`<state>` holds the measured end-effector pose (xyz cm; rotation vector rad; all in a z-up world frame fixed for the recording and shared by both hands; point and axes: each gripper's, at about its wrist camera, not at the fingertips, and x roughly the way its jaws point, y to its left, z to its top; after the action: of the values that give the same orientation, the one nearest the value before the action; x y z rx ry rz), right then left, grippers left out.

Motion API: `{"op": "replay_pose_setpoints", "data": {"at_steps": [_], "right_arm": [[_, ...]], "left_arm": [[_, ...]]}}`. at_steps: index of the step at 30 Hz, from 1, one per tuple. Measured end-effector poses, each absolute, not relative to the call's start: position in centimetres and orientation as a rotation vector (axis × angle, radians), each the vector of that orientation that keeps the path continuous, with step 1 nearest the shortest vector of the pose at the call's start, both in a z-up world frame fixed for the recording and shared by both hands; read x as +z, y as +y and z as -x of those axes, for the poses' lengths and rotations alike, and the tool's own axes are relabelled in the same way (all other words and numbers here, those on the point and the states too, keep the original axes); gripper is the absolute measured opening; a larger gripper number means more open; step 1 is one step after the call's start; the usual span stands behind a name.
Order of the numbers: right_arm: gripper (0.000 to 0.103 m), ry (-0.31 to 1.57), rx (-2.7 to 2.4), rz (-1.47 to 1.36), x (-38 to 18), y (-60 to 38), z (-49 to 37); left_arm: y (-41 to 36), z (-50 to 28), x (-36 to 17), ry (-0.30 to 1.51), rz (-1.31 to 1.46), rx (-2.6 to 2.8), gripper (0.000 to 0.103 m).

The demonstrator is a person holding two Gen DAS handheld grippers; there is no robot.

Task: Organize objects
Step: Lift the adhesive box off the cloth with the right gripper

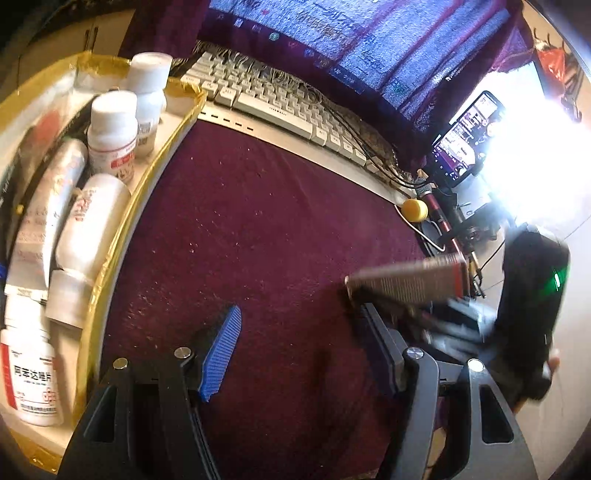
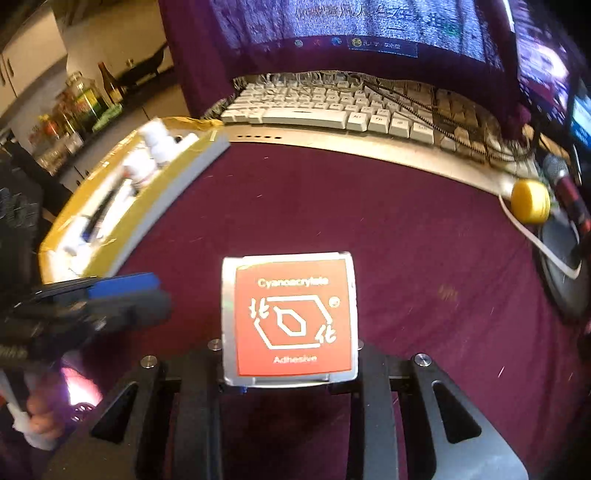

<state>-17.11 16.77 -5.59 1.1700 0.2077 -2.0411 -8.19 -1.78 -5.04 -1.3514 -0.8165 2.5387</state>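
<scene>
A red and silver box of cyanoacrylate adhesive [image 2: 291, 317] stands between the fingers of my right gripper [image 2: 290, 354], which is shut on it above the maroon cloth [image 2: 406, 258]. In the left wrist view the same box [image 1: 406, 282] appears tilted at the right. My left gripper [image 1: 299, 314] is open over the cloth with nothing between its blue pads [image 1: 221, 350]. Left of it lies a gold-rimmed tray [image 1: 162, 155] holding several white medicine bottles [image 1: 112, 136], some upright and some lying down. From the right wrist, the tray [image 2: 177, 173] sits at the far left, beyond the left gripper [image 2: 160, 293].
A white keyboard [image 2: 332, 107] runs along the back edge of the cloth, under a cloth-draped monitor [image 2: 369, 29]. A yellow round cap [image 2: 530, 201], a microphone [image 2: 565, 184] and cables lie at the right. A lit phone [image 1: 469, 136] stands at the far right. A hand [image 2: 40, 417] holds the left gripper.
</scene>
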Motion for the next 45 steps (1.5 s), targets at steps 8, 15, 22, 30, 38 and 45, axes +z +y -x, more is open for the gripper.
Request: {"op": "replay_pose_setpoints", "data": {"at_steps": [8, 15, 22, 30, 38, 45], "right_arm": [[0.025, 0.154, -1.898, -1.085, -5.5, 14.8, 14.3], [0.025, 0.165, -1.813, -1.076, -5.3, 14.1, 13.1], [0.027, 0.189, -1.864, -1.109, -5.2, 12.9, 14.4], [0.051, 0.233, -1.961, -1.014, -4.3, 15.2, 12.0], [0.024, 0.308, -2.029, -1.022, -6.2, 16.3, 9.3], [0.024, 0.102, -2.023, -1.052, -6.4, 16.9, 10.7]], "left_arm": [[-2.6, 7.6, -4.3, -0.849, 1.254, 2.566, 0.061], [-2.8, 7.9, -5.0, -0.842, 1.256, 2.564, 0.062], [-3.2, 7.4, -5.5, -0.884, 1.281, 2.564, 0.062], [-3.1, 6.8, -5.1, -0.88, 1.252, 2.58, 0.062], [-2.7, 6.8, -5.2, -0.872, 1.263, 2.576, 0.062], [-2.1, 7.0, -5.9, -0.888, 1.302, 2.486, 0.062]]}}
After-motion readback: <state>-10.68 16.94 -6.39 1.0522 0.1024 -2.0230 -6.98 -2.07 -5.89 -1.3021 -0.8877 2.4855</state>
